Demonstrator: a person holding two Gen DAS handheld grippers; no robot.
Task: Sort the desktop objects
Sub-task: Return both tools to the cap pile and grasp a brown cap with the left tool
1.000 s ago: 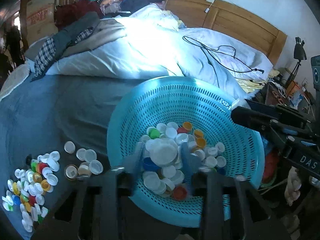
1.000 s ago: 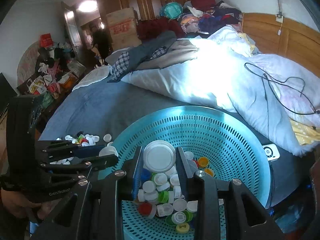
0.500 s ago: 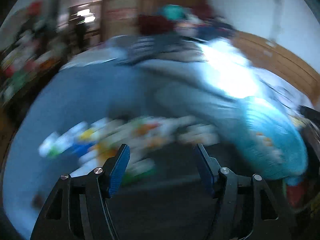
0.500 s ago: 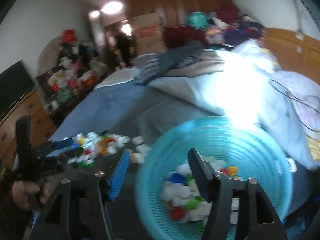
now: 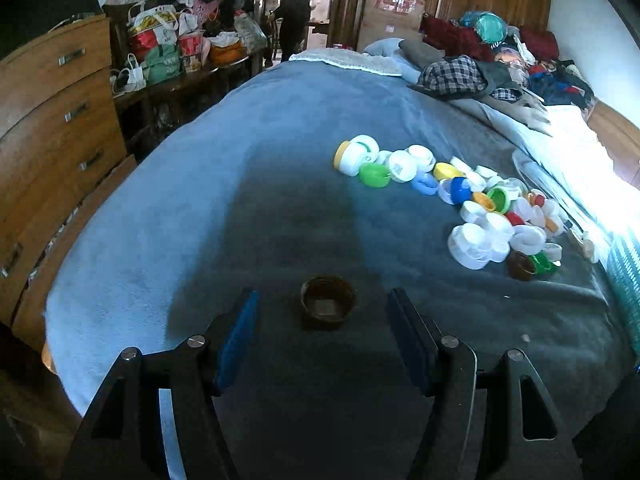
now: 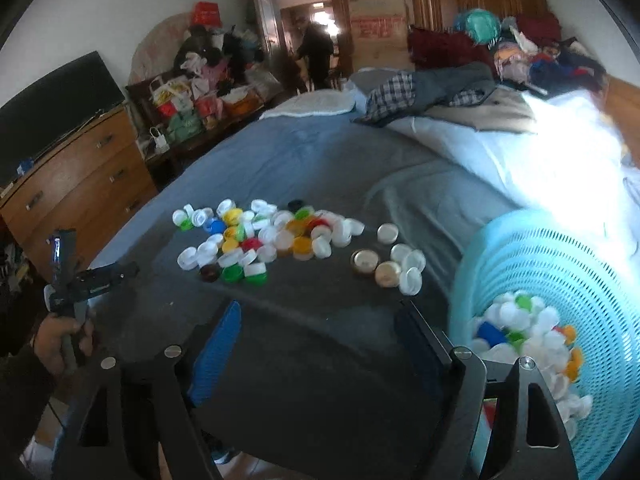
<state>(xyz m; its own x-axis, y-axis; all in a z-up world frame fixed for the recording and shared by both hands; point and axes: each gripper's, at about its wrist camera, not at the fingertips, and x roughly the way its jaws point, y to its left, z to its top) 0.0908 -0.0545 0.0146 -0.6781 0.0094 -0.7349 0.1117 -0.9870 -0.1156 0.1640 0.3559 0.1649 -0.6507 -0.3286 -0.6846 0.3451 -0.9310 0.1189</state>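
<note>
A pile of loose bottle caps (image 5: 472,196) in white, green, yellow, blue and red lies on the blue-grey blanket (image 5: 248,184). A lone dark brown cap (image 5: 328,301) sits open side up just ahead of my left gripper (image 5: 323,322), which is open and empty. In the right wrist view the same cap pile (image 6: 264,240) lies ahead, with two gold caps (image 6: 376,266) to its right. My right gripper (image 6: 320,344) is open and empty. The turquoise perforated basket (image 6: 560,248) holding several caps stands at the right; its edge shows in the left wrist view (image 5: 626,276).
A wooden dresser (image 5: 52,120) stands left of the bed. Clothes (image 6: 440,88) and a white duvet (image 6: 540,152) are piled at the far end. The hand holding the left gripper (image 6: 64,280) shows at the left of the right wrist view.
Both grippers have swung left, away from the basket, toward the caps on the blanket. The right gripper's jaws, about a large white cap a second ago, now stand wide and empty.
</note>
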